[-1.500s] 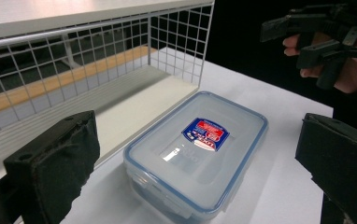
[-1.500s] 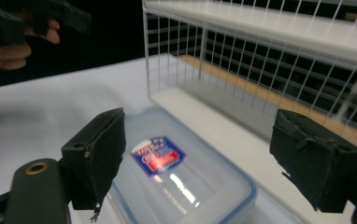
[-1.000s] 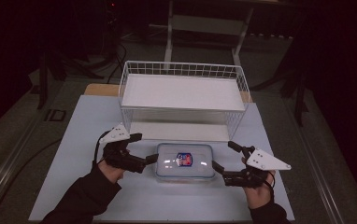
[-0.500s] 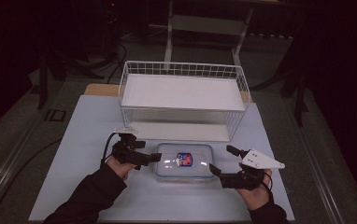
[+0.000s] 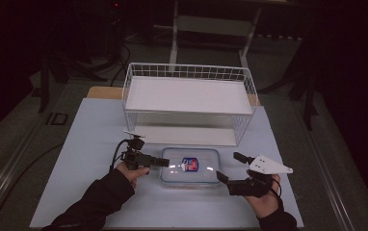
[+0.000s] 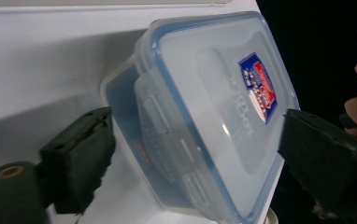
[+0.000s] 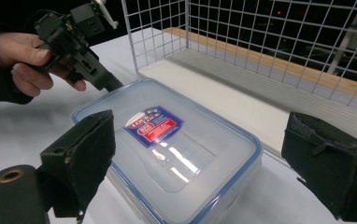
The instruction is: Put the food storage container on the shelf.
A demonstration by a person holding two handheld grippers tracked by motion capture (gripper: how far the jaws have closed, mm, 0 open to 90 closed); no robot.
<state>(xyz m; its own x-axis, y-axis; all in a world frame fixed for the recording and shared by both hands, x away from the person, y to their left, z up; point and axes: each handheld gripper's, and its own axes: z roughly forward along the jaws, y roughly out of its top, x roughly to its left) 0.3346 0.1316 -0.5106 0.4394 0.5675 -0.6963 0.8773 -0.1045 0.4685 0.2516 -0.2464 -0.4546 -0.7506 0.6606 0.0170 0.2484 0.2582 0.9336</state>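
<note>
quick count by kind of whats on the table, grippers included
Lidded plastic container: 1
White wire rack: 1
Hand-held grippers: 2, the left gripper and the right gripper
Total: 4

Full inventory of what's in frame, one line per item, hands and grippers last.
container: 1, clear with blue-rimmed lid and red-blue label, near edge of the mat, in front of the rack.
wire rack: 1, white, two shelves, far half of the mat.
mat: 1, pale blue-white, covering the table.
wooden tabletop: 1, tan, showing at the mat's far edge.
left gripper: 1, black, at the container's left end, jaws open across it.
right gripper: 1, black with grey plate, at the container's right end, jaws open.
left hand: 1, dark sleeve.
right hand: 1, dark sleeve.
</note>
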